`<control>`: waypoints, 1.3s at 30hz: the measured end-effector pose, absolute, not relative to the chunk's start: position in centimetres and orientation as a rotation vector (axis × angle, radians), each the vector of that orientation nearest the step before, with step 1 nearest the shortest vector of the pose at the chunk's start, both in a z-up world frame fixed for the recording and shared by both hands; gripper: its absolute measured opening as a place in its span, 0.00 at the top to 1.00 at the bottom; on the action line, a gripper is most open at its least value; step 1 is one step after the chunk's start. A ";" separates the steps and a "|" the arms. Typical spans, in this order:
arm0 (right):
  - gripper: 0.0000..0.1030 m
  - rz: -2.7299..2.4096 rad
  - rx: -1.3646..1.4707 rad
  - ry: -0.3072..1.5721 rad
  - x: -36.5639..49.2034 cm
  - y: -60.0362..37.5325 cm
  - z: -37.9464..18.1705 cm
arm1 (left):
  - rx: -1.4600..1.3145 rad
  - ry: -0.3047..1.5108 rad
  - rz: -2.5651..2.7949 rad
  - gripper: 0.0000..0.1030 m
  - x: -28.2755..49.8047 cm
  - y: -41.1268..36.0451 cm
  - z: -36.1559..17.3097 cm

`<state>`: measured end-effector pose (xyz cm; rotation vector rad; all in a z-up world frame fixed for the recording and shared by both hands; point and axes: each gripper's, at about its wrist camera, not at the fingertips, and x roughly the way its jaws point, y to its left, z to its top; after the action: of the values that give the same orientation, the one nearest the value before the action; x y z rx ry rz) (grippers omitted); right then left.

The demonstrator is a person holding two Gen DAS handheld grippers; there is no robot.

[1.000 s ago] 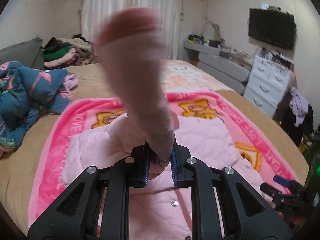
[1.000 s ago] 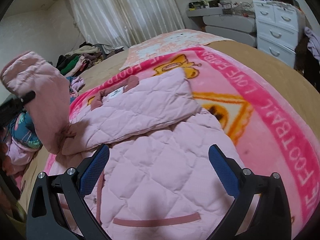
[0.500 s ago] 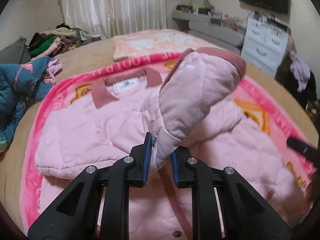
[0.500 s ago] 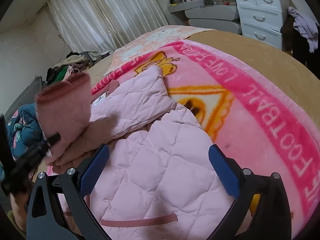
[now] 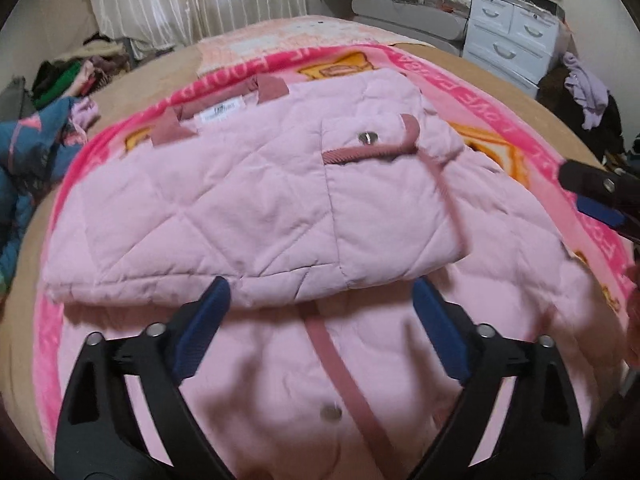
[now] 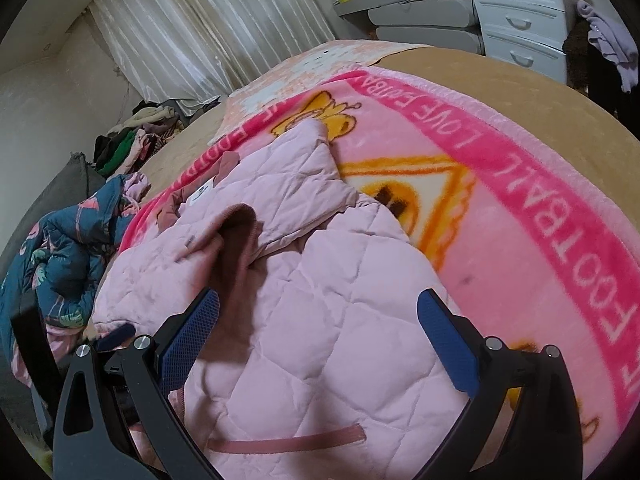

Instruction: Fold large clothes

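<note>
1. Pink quilted jacket [image 5: 248,208]: lies spread on the pink blanket [image 5: 472,92], collar toward the curtain, both sleeves folded across the chest.
2. Sleeve [image 5: 384,208]: rests flat over the jacket front; its darker pink cuff [image 5: 372,152] carries a metal snap and points toward the collar.
3. Collar [image 5: 224,104]: dark pink band with a white label just below it, at the far end of the jacket.
4. Left gripper [image 5: 320,308]: released and opening, its blue pads standing wide on either side of the folded sleeve's near edge; nothing is pressed between them.
5. Right gripper [image 6: 320,332]: released, jaws spread wide above the lower front of the jacket [image 6: 320,320]; the pads touch no cloth. Its tip also shows at the right edge of the left wrist view [image 5: 596,196].
6. Blanket [image 6: 520,208]: bright pink border with white lettering and yellow cartoon figures, laid over the tan bed [image 6: 520,92].
7. Blue patterned garment [image 6: 60,256]: crumpled on the bed to the left of the jacket, apart from it.
8. Pile of clothes [image 6: 132,140]: heaped at the far left of the bed, near the curtain [image 6: 208,28].
9. White drawers [image 5: 516,40]: against the far wall, well apart from the bed, with a lilac garment [image 5: 588,92] hanging beside them.
</note>
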<state>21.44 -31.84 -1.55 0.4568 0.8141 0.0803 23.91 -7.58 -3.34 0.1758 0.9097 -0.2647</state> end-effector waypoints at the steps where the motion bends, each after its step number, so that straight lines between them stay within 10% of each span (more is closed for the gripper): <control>1: 0.04 0.084 0.455 0.816 21.4 -31.6 -1.6 | 0.167 0.907 -0.268 0.11 23.2 -7.2 -3.1; 20: 0.05 0.291 0.442 0.984 26.6 -22.1 -5.0 | -0.115 0.836 0.054 0.09 21.8 9.1 1.4; 30: 0.70 0.310 0.455 0.983 27.6 -21.0 -7.3 | -0.230 0.799 0.133 0.09 20.5 14.2 1.3; 39: 0.84 0.409 0.167 0.766 27.1 -18.0 0.6 | -0.224 0.803 0.128 0.09 21.6 14.2 1.0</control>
<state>27.07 -17.95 0.55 0.1670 0.7658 0.4090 21.57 14.24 0.96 -0.2238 0.8027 0.1276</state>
